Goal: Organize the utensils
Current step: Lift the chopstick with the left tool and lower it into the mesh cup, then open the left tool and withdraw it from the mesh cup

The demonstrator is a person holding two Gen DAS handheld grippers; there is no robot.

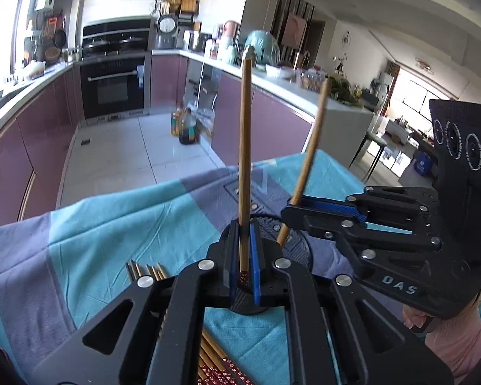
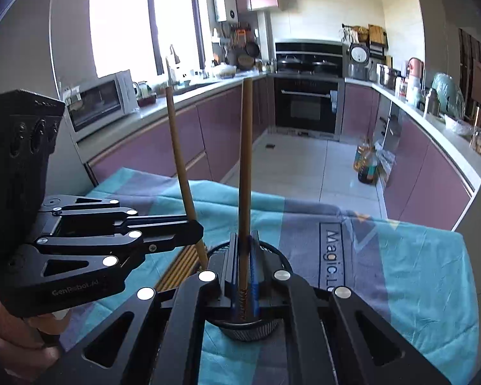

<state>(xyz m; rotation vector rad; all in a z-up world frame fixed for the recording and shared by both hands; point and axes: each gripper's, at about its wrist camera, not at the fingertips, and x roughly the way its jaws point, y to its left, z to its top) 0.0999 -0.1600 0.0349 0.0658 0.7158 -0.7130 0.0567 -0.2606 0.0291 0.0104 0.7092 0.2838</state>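
Observation:
My left gripper [image 1: 245, 256] is shut on a wooden chopstick [image 1: 245, 147] that stands upright, its patterned red end down over a black mesh holder [image 1: 291, 237]. My right gripper [image 2: 244, 272] is shut on a second chopstick [image 2: 245, 166], also upright above the mesh holder [image 2: 250, 330]. In the left wrist view the right gripper [image 1: 291, 210] comes in from the right with its chopstick [image 1: 311, 150] leaning. In the right wrist view the left gripper [image 2: 195, 231] comes in from the left with its chopstick [image 2: 181, 160]. Several more chopsticks [image 1: 147, 271] lie on the cloth.
A teal and grey cloth [image 1: 105, 224] covers the table; its far edge drops to the tiled kitchen floor [image 1: 118, 157]. The loose chopsticks also show in the right wrist view [image 2: 179, 269], left of the holder. Purple cabinets, an oven and bottles [image 2: 367, 166] stand beyond.

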